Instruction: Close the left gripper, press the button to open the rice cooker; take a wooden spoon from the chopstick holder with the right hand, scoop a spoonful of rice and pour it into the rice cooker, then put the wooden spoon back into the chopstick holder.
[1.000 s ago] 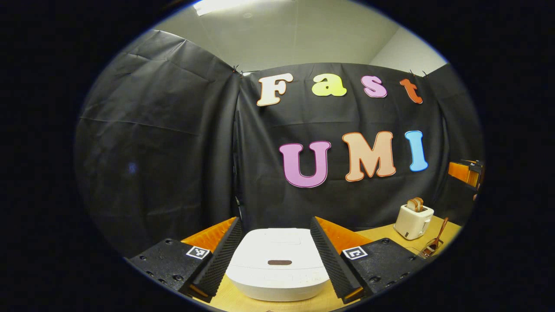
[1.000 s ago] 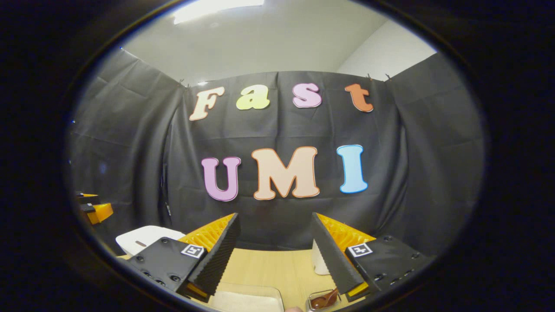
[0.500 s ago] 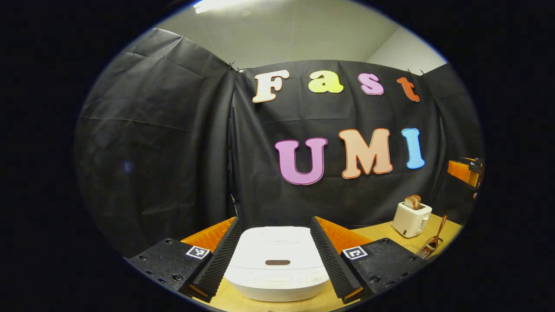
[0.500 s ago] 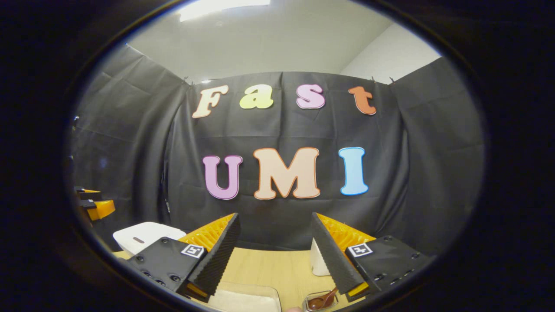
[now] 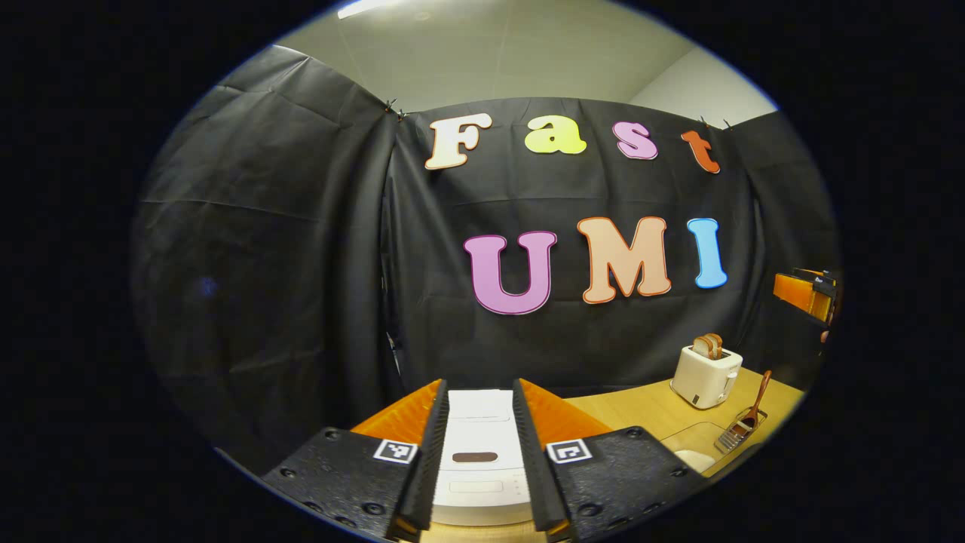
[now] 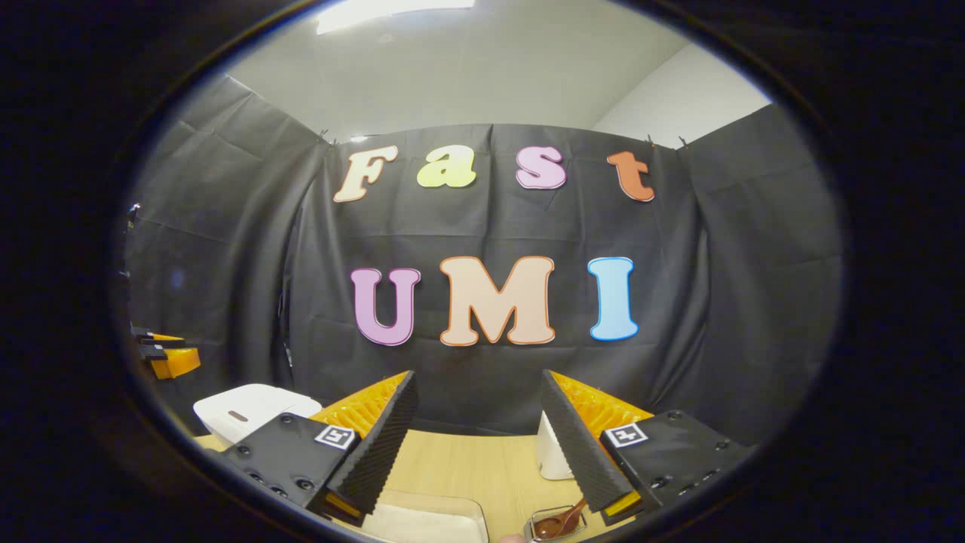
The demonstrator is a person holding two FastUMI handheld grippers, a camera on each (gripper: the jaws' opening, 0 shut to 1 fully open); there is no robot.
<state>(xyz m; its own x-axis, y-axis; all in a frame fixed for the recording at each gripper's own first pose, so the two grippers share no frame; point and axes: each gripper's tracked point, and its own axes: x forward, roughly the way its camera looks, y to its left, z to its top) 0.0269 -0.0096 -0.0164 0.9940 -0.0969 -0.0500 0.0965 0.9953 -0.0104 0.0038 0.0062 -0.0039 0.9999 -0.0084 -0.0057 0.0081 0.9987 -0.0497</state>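
In the left gripper view, the left gripper (image 5: 477,452) was seen with its two fingers drawn noticeably nearer to each other than half a second before, though a gap remained between them and nothing was pinched. Through that gap the white rice cooker (image 5: 478,452) was framed on the wooden table (image 5: 641,411), its lid down and its dark oval button (image 5: 474,457) facing the fingers. The narrowing was judged to be the first step of the task, closing before the button is pressed; the press itself had not yet been made.

Off to the right, a wooden spoon (image 5: 754,400) was seen leaning in the wire chopstick holder (image 5: 735,436), near a white toaster (image 5: 706,375).

In the right gripper view, the right gripper (image 6: 479,445) was held as before, fingers spread wide and empty above a pale tray (image 6: 430,524), with the wooden spoon low to the right.
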